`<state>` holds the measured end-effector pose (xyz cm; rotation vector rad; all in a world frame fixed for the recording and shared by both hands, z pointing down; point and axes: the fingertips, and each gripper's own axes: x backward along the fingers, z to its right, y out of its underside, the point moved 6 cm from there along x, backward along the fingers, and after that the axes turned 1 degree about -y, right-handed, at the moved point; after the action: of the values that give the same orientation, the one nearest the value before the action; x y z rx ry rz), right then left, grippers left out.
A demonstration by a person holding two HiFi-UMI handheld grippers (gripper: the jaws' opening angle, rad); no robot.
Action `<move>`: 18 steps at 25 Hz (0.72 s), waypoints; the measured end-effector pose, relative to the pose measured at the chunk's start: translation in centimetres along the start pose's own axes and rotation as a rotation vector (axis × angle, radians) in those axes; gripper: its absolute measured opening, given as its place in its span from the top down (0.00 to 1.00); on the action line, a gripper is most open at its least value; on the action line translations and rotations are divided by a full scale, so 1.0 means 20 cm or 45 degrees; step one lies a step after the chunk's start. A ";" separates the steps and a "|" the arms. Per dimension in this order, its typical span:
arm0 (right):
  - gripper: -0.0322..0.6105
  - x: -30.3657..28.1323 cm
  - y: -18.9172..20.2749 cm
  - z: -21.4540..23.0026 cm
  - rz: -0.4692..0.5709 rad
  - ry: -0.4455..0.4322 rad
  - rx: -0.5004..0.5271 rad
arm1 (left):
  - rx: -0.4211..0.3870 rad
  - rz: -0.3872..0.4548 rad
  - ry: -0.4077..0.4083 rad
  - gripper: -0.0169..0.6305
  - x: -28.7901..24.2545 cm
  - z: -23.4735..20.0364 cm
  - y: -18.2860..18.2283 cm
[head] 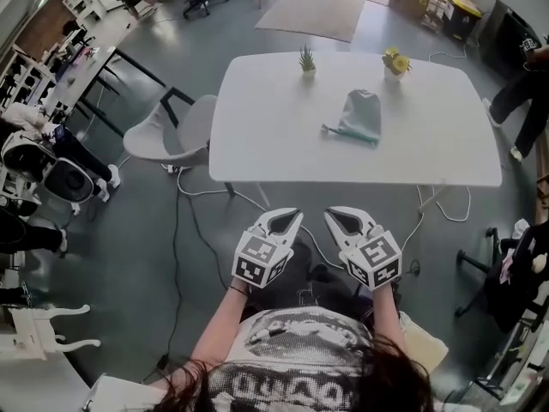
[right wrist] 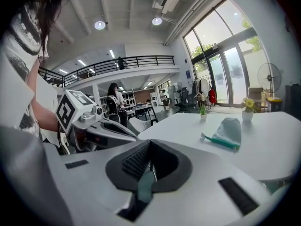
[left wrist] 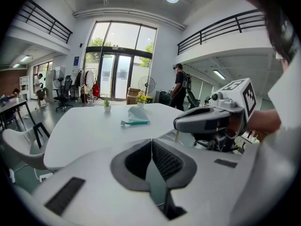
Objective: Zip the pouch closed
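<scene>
A pale grey-green pouch [head: 360, 114] with a teal zip along its near edge lies on the white table [head: 257, 136], right of centre. It also shows in the left gripper view as the pouch [left wrist: 136, 115] and in the right gripper view as the pouch [right wrist: 227, 132]. My left gripper [head: 297, 216] and right gripper [head: 329, 215] hang side by side in front of the table's near edge, well short of the pouch. Both are shut with nothing between the jaws. The left gripper [left wrist: 151, 141] and the right gripper [right wrist: 149, 143] show their pads pressed together.
A small green plant [head: 307, 59] and a yellow flower pot [head: 395, 62] stand at the table's far edge. A white chair [head: 171, 131] sits at the table's left. Cables run on the floor under the table. A person [left wrist: 179, 84] stands beyond the table.
</scene>
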<state>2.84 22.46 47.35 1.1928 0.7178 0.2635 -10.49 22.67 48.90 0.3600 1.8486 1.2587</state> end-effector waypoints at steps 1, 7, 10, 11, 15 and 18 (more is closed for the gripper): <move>0.97 0.00 0.00 0.00 -0.004 -0.004 0.003 | -0.006 0.000 0.004 0.95 0.00 0.00 -0.01; 0.97 -0.02 -0.02 0.02 -0.014 -0.014 -0.008 | -0.049 0.008 0.023 0.95 -0.02 0.01 -0.06; 0.97 -0.03 -0.02 0.03 -0.022 -0.016 -0.009 | -0.066 0.005 0.035 0.95 -0.04 0.01 -0.07; 0.97 -0.03 -0.02 0.03 -0.026 -0.015 -0.008 | -0.067 0.004 0.039 0.95 -0.04 0.01 -0.07; 0.97 -0.02 -0.01 0.04 -0.034 -0.006 -0.009 | -0.079 0.003 0.049 0.95 -0.04 0.02 -0.08; 0.97 -0.02 -0.01 0.05 -0.040 -0.006 -0.003 | -0.089 0.009 0.046 0.95 -0.05 0.02 -0.08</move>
<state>3.10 21.45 47.56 1.1788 0.7315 0.2348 -9.17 21.56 47.95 0.3083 1.8292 1.3394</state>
